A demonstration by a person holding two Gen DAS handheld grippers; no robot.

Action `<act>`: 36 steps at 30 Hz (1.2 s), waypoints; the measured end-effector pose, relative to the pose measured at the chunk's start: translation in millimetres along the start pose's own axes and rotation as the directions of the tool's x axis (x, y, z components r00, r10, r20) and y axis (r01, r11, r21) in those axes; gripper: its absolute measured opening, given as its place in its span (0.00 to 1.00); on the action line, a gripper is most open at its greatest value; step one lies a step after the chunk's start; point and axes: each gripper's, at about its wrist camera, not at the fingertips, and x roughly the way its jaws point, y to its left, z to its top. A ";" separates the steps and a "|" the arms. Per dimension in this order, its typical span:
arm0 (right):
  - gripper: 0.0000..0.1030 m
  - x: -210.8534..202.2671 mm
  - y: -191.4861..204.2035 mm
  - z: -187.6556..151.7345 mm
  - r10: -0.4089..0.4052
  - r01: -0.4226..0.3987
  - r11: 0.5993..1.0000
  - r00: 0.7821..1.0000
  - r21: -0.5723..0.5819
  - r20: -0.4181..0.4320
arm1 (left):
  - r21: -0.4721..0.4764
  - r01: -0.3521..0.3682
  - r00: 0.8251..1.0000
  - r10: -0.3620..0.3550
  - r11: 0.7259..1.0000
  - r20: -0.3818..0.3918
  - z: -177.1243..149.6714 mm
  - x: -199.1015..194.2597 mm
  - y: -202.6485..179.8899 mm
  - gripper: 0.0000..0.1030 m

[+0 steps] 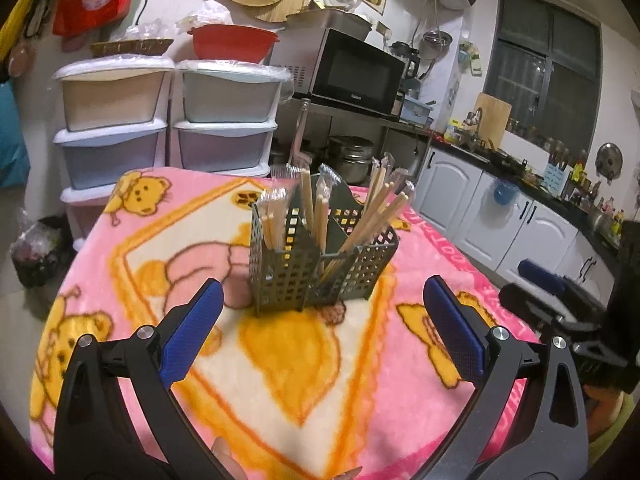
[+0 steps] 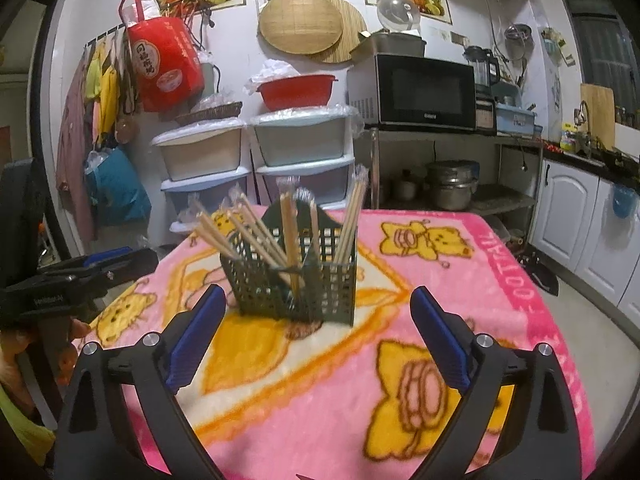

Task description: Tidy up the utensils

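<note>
chopsticks in caddy on blanket, drawers behind, microwave right of drawers

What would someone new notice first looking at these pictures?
Probably the dark green mesh caddy, upright mid-table and bristling with wrapped chopsticks. Next, the loud pink cartoon-bear blanket under it. Then the left gripper and right gripper, both open and empty, short of the caddy.

Counted on the blanket-covered table

One green caddy is seen, its chopsticks too bunched to be counted. Two grippers are shown: left gripper, right gripper. One microwave and one red basin are counted.
</note>
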 end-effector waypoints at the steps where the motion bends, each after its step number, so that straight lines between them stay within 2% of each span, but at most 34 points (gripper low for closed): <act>1: 0.88 0.1 0.6 -3.7 0.000 0.000 1.000 1.000 0.001 -0.002 | -0.002 -0.002 1.000 0.002 1.000 0.001 -1.6 0.0 0.1 0.90; 12: 0.91 -1.8 9.2 -34.3 0.006 -0.006 1.000 1.000 -0.018 0.001 | 0.001 0.005 0.999 -0.005 1.000 0.042 -27.4 -10.3 -2.8 0.90; 16: 0.92 -5.3 12.4 -45.8 -0.006 0.006 1.000 1.000 -0.030 0.026 | 0.019 -0.023 0.999 0.022 1.000 0.048 -39.1 -9.7 -3.8 0.90; 27: 0.94 -21.4 13.8 -65.6 -0.053 0.060 0.998 0.984 -0.032 0.170 | 0.005 -0.047 0.991 0.046 0.999 0.128 -63.5 -19.9 -2.5 0.90; 31: 0.94 -28.1 13.7 -72.2 -0.072 0.081 0.996 0.973 -0.034 0.221 | 0.024 -0.097 0.984 0.092 0.995 0.154 -70.3 -21.7 -7.4 0.90; 36: 0.94 -35.7 15.1 -78.3 -0.082 0.095 0.995 0.956 -0.036 0.281 | 0.037 -0.121 0.976 0.112 0.992 0.186 -76.3 -21.4 -10.4 0.90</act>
